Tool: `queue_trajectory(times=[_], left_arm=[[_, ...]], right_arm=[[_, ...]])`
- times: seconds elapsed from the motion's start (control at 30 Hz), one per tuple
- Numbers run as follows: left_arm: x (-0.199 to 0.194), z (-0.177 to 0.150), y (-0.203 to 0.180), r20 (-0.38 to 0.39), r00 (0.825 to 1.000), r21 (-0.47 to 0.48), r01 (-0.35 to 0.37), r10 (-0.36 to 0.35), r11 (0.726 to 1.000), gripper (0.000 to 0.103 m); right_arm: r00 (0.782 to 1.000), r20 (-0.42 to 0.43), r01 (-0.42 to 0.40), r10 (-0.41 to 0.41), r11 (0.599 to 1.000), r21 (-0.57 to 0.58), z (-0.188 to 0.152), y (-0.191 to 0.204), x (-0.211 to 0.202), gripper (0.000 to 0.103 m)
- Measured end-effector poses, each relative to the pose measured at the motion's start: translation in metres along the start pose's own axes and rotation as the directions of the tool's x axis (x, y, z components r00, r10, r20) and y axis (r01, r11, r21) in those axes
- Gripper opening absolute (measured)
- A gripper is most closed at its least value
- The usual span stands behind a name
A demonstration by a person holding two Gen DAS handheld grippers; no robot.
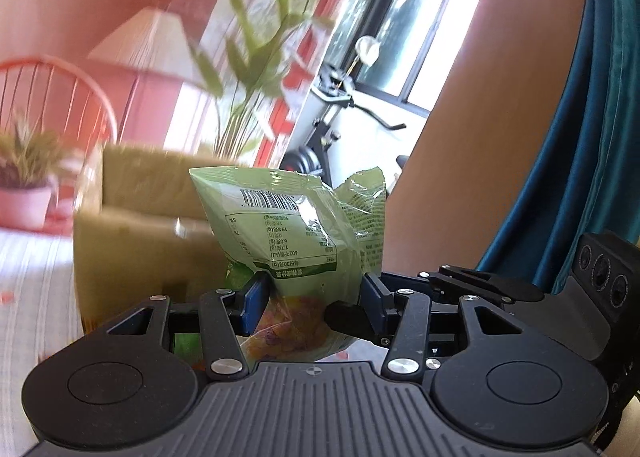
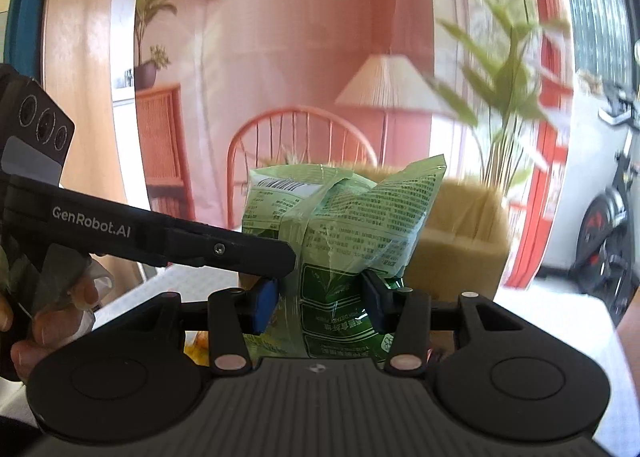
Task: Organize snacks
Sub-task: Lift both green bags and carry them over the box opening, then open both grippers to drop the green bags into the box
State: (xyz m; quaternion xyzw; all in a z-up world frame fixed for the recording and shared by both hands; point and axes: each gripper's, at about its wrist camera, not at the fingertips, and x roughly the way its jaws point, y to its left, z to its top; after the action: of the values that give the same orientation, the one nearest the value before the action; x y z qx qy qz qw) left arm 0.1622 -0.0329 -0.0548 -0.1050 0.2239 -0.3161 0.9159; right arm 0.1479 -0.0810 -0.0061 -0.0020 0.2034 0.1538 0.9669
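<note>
A pale green snack bag (image 1: 288,225) with a barcode and printed text stands upright between the blue pads of my left gripper (image 1: 312,293), which is shut on its lower part. Orange snack pieces show through the bag's clear bottom. A black finger (image 1: 348,317) of the other gripper reaches in from the right and touches the same bag. In the right wrist view my right gripper (image 2: 324,297) is shut on the same green bag (image 2: 360,217). The left gripper's finger (image 2: 256,253) comes in from the left against it. The bag hangs in the air.
A mustard armchair (image 1: 140,225) stands behind the bag, also in the right wrist view (image 2: 460,249). A tall plant (image 2: 504,97), an orange chair (image 2: 300,137), a floor lamp (image 2: 388,85) and an exercise bike (image 1: 336,117) fill the room. A striped tablecloth (image 1: 32,297) lies below. A person's arm (image 1: 480,137) is close on the right.
</note>
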Motion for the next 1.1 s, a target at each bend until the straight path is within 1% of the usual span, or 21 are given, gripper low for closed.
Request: queue_trajectory(times=[0.1, 0.3, 0.4, 0.53, 0.7, 0.8, 0.93, 1.1], left_arm=[[0.007, 0.024, -0.007, 0.012, 1.0, 0.024, -0.007, 0.006, 1.0, 0.052], [0.021, 0.067, -0.015, 0.028, 0.999, 0.069, -0.021, 0.019, 0.997, 0.052], [0.026, 0.082, -0.015, 0.031, 0.999, 0.086, -0.026, 0.024, 0.996, 0.052], [0.043, 0.101, -0.008, 0.016, 0.999, 0.079, -0.033, 0.032, 0.996, 0.052], [0.075, 0.122, 0.011, -0.031, 0.998, 0.069, -0.047, 0.049, 0.997, 0.053], [0.098, 0.128, 0.028, -0.073, 0.996, 0.035, -0.05, 0.052, 0.998, 0.053], [0.132, 0.126, 0.05, -0.145, 0.988, -0.013, -0.061, 0.059, 0.998, 0.053], [0.166, 0.115, 0.072, -0.233, 0.971, -0.06, -0.074, 0.058, 0.995, 0.053]], right_arm=[[0.999, 0.035, 0.01, -0.009, 1.0, -0.026, 0.019, -0.009, 0.003, 0.048], [0.996, 0.088, 0.013, -0.01, 1.0, -0.027, 0.054, -0.031, 0.008, 0.048], [0.995, 0.102, 0.017, -0.014, 0.999, -0.031, 0.068, -0.042, 0.014, 0.048], [0.994, 0.106, 0.015, -0.013, 1.0, -0.021, 0.085, -0.063, 0.03, 0.048], [0.997, 0.073, 0.026, -0.024, 1.0, -0.015, 0.098, -0.087, 0.064, 0.048], [0.998, 0.047, 0.029, -0.029, 1.0, -0.003, 0.1, -0.103, 0.084, 0.048], [0.999, -0.013, 0.031, -0.031, 0.999, 0.039, 0.092, -0.125, 0.113, 0.048], [0.994, -0.107, 0.026, -0.012, 0.991, 0.129, 0.073, -0.147, 0.147, 0.048]])
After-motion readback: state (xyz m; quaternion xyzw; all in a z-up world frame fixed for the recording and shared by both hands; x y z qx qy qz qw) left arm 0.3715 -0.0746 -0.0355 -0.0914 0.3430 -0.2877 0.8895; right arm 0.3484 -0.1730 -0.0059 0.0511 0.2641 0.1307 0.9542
